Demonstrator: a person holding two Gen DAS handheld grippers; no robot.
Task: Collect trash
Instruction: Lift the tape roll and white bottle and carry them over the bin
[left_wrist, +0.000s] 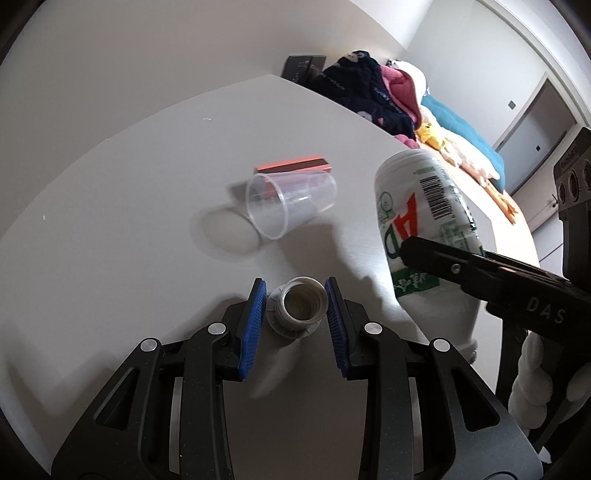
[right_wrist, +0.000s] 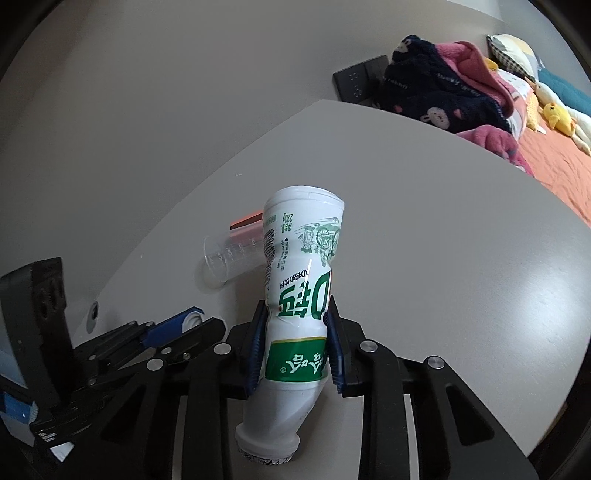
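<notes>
My right gripper (right_wrist: 297, 332) is shut on a white drink bottle with a green label (right_wrist: 301, 280). The bottle is dented at the waist and held upside down and tilted above the grey table (right_wrist: 443, 258), its foil-rimmed mouth nearest the camera. The left wrist view shows the same bottle (left_wrist: 417, 206) under a black finger (left_wrist: 443, 258). My left gripper (left_wrist: 297, 306) has its blue pads pressed on a small grey-white threaded bottle mouth (left_wrist: 297, 308). A clear plastic cup (left_wrist: 288, 206) lies on its side mid-table, with an orange-red box (left_wrist: 295, 164) just behind it.
The table's curved edge runs along the right. Beyond it is a bed with dark and pink clothes (right_wrist: 443, 92), yellow plush toys (right_wrist: 557, 114) and an orange sheet. A black wall panel (right_wrist: 354, 83) sits behind the table's far corner. A white knitted glove or sleeve (left_wrist: 532, 369) shows at the right.
</notes>
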